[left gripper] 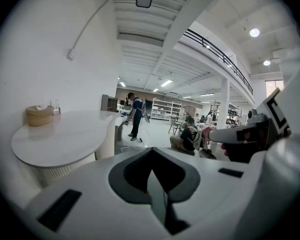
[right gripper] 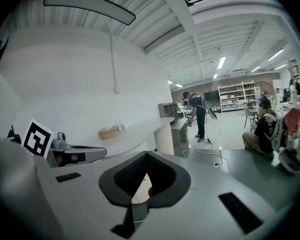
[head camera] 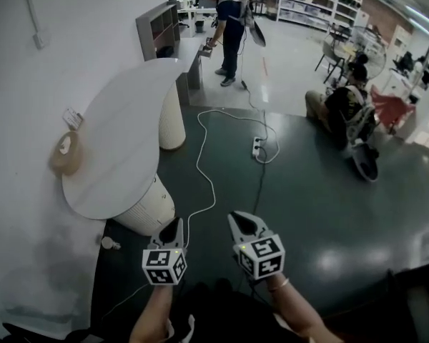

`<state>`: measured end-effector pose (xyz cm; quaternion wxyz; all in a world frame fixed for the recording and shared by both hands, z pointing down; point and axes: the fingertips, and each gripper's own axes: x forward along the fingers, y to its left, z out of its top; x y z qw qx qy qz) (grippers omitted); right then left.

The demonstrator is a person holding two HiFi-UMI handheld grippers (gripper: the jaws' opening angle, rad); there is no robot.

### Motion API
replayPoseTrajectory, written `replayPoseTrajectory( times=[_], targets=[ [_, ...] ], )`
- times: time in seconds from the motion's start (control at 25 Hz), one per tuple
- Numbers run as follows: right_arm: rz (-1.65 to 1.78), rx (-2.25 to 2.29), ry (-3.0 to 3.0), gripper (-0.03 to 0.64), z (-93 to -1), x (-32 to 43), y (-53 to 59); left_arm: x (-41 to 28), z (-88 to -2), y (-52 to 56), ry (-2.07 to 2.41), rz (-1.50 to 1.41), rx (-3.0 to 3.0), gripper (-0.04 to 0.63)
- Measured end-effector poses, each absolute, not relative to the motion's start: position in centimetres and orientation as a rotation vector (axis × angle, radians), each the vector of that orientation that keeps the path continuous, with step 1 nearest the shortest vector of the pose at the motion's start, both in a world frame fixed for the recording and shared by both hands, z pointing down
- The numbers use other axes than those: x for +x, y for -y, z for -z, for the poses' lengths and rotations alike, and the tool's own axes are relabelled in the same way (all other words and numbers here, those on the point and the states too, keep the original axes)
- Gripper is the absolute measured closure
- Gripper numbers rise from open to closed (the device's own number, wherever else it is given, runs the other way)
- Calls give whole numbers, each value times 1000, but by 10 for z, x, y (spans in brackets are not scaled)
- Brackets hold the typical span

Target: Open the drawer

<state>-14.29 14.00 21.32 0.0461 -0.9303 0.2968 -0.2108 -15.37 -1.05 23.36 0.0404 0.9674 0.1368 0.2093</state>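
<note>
No drawer can be made out in any view. In the head view both grippers are held side by side over the dark floor, pointing slightly downward. My left gripper is shut with nothing in it, its tip close to the ribbed white base of a curved white table. My right gripper is shut and empty too. In the left gripper view the jaws meet, with the table ahead on the left. The right gripper view shows its jaws closed.
A wooden tissue box sits on the table by the wall. A white cable and power strip lie on the floor ahead. One person stands at a grey desk; another sits on the floor at right.
</note>
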Motion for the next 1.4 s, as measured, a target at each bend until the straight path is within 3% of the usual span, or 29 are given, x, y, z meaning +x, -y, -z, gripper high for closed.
replayPoseTrajectory(
  times=[0.4,1.08,1.4],
  targets=[
    [654,-2806,-819,614,-225,-105,-158,-102,-234,-18,-508,-646,2998,593],
    [730,-2775,-865,614,-246,133,-108,128,-258,27,-484,-666,2984,593],
    [777,-2724,-1008,614,-250,195,-79,175,-259,50,-338,-657,2964,592]
  ],
)
